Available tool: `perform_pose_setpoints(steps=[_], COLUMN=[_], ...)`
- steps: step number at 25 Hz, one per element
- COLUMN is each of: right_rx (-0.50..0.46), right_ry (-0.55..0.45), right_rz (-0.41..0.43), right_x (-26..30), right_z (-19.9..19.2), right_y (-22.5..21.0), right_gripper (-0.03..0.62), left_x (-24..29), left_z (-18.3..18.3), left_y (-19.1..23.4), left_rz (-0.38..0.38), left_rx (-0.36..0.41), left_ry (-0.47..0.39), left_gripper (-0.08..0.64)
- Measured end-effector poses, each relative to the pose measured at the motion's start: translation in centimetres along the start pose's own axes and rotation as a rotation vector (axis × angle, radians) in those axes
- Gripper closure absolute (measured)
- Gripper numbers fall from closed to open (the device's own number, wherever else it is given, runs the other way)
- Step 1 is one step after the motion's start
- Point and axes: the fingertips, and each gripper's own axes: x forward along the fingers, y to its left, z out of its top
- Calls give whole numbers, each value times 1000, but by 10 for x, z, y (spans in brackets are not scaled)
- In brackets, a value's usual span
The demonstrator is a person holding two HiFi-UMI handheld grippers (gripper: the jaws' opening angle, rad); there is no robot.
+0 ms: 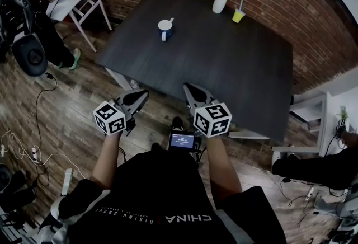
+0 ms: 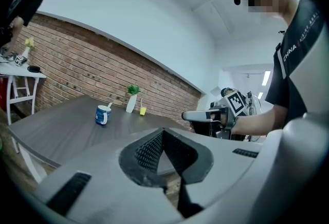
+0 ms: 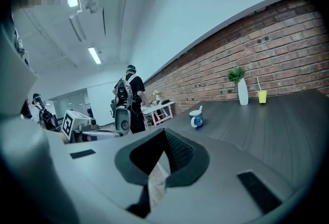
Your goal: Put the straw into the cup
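Holding left gripper (image 1: 140, 96) and right gripper (image 1: 190, 89) both pressed together and empty just off the near edge of the dark table (image 1: 235, 69), viewing blue mug (image 1: 164, 28) with white stick mid-table left, then straw (image 1: 242, 1) standing in yellow cup (image 1: 239, 15) far right, beside white vase (image 1: 220, 2).

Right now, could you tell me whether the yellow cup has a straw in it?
In: a straw rises from the yellow cup beside the white vase.
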Motion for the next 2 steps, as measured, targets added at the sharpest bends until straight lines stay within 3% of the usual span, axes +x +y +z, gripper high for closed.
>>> perform_pose_setpoints(steps=[2], right_rx=[2], right_ry=[-1], right_rz=[-1], right_x=[0], right_z=[1], right_y=[-1], right_gripper=[586], left_x=[1], left_z=[1], left_y=[0], left_rz=[-1], left_rx=[2], left_ry=[1], left_gripper=[557])
